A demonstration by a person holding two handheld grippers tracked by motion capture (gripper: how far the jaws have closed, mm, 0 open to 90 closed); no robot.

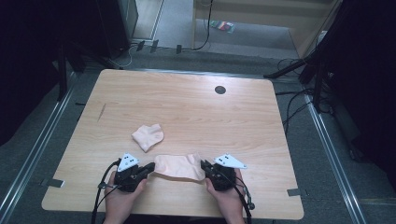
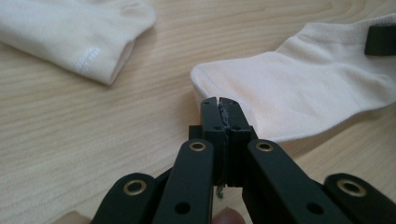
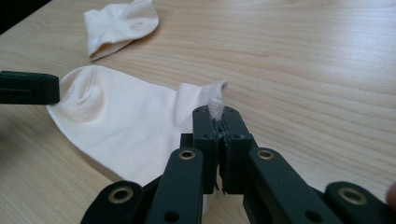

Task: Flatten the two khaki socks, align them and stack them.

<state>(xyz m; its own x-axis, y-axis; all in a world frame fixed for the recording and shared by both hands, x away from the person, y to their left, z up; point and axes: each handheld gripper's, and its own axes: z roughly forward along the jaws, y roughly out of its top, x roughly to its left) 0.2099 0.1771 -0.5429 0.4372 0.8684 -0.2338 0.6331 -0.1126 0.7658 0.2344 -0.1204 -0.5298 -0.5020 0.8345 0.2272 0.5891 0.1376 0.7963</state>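
Pinching sock (image 1: 177, 166) ends — left tool (image 1: 150, 167), right tool (image 1: 204, 165)

Evenly lit table (image 1: 187, 102), dark surroundings, soft shadows, slightly blurred close-ups

Your two forearms come in from the near edge, side by side and well apart. Your left hand (image 1: 122, 196) wraps the body of the left black two-jaw hand-held gripper (image 1: 150, 167), which lies low and level, its jaws aimed inward toward your right side. Those jaws are pressed together — no gap between the pads. Your right hand (image 1: 227, 195) holds the right black hand-held gripper (image 1: 204, 165) the same way, aimed inward at the left one, and its jaws are clamped too. Each carries a grey three-cornered plate on top — cables trail back past your wrists.
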